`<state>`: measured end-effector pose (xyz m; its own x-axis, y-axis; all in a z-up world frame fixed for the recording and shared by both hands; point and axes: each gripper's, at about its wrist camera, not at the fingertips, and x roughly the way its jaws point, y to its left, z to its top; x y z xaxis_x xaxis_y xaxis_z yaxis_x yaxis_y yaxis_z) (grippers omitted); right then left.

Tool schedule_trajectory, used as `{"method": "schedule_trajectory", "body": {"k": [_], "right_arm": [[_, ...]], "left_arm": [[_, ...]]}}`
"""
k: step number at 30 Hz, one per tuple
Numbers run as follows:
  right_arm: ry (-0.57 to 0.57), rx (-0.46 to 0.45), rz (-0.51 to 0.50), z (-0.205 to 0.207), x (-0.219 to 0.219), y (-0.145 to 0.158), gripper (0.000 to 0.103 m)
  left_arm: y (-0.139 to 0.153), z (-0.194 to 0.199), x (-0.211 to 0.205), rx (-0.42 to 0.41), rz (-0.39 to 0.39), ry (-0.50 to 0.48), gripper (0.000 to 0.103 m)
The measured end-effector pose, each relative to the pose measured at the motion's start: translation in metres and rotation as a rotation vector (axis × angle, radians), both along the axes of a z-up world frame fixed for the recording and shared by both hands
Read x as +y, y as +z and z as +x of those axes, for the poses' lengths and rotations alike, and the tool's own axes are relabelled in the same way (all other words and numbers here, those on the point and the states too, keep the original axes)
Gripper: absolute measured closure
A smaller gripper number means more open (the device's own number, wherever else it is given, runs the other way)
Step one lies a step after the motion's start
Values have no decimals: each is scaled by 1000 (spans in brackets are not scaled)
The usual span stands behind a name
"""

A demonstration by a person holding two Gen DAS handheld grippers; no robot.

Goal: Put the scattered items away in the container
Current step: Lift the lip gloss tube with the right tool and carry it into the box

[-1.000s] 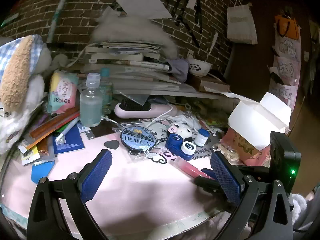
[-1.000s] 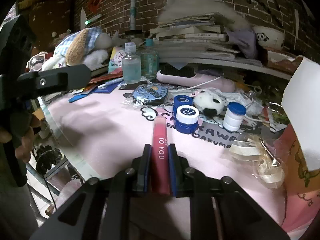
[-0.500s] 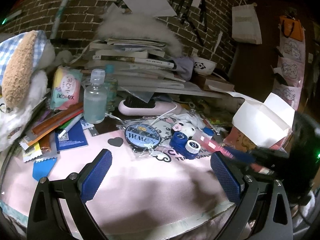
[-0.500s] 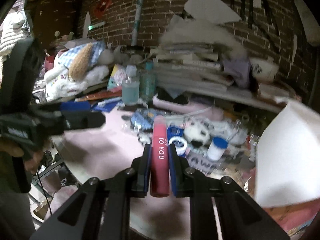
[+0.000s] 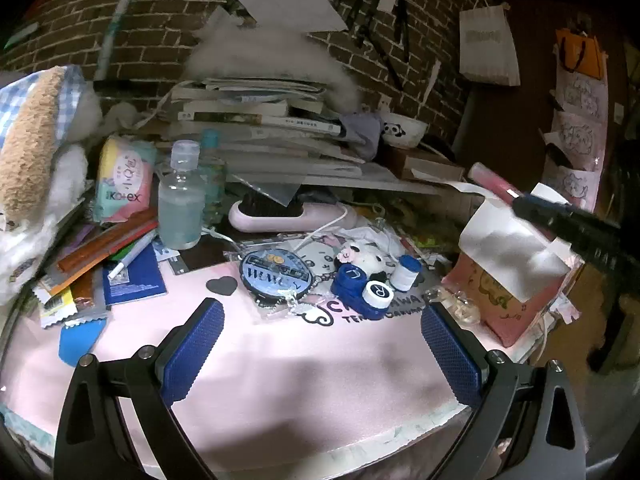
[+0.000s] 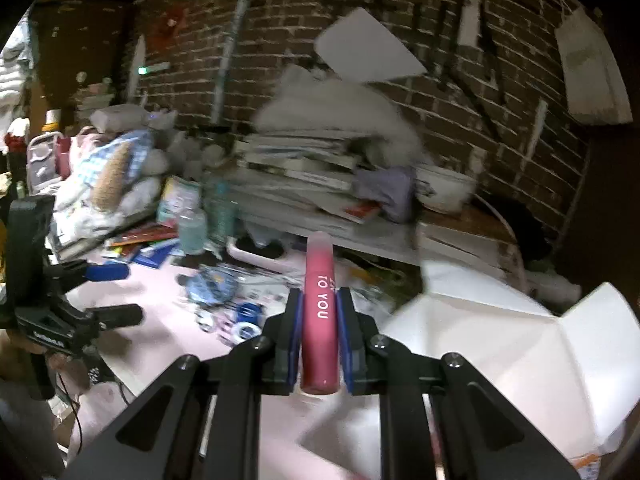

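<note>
A: Left wrist view?
B: The left gripper (image 5: 320, 350) gapes wide, empty, over the pink mat (image 5: 304, 368). Two bottles (image 5: 180, 200), one blue lens case (image 5: 362, 292), one white-flapped pink box (image 5: 508, 280).
A: Right wrist view?
B: The right gripper (image 6: 319, 336) clamps one pink tube (image 6: 319, 312), aloft beside the box (image 6: 500, 344).

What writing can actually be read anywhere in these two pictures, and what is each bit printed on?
"TO YOU": on the pink tube clamped in the right gripper.
"Kotex", first letter partly hidden: on the pastel pack.
"L" and "R": on the caps of the blue contact lens case.
Round blue badge: large letters, too blurred to be sure.
Pink mat: black lettering, mostly covered.
Book spines: too small.
</note>
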<state>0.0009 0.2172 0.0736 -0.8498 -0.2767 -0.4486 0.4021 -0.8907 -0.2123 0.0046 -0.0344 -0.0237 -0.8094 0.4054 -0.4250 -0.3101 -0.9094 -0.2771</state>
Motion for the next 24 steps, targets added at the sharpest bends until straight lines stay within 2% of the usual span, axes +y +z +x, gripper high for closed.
{"method": "schedule_trajectory", "body": {"k": [7,12,24], "right_arm": [[-110,-64,116,-13,49,17,89],[-165,-166,178,-29,79,15,89],[-154,-454,294,-65,98,-10,89]], "left_arm": [[-2,-3,6,-9,-5,-9,4],[-2,-3,10,-11,-7,-18,4],[-4,-7,16,-27,-14,-27,4]]}}
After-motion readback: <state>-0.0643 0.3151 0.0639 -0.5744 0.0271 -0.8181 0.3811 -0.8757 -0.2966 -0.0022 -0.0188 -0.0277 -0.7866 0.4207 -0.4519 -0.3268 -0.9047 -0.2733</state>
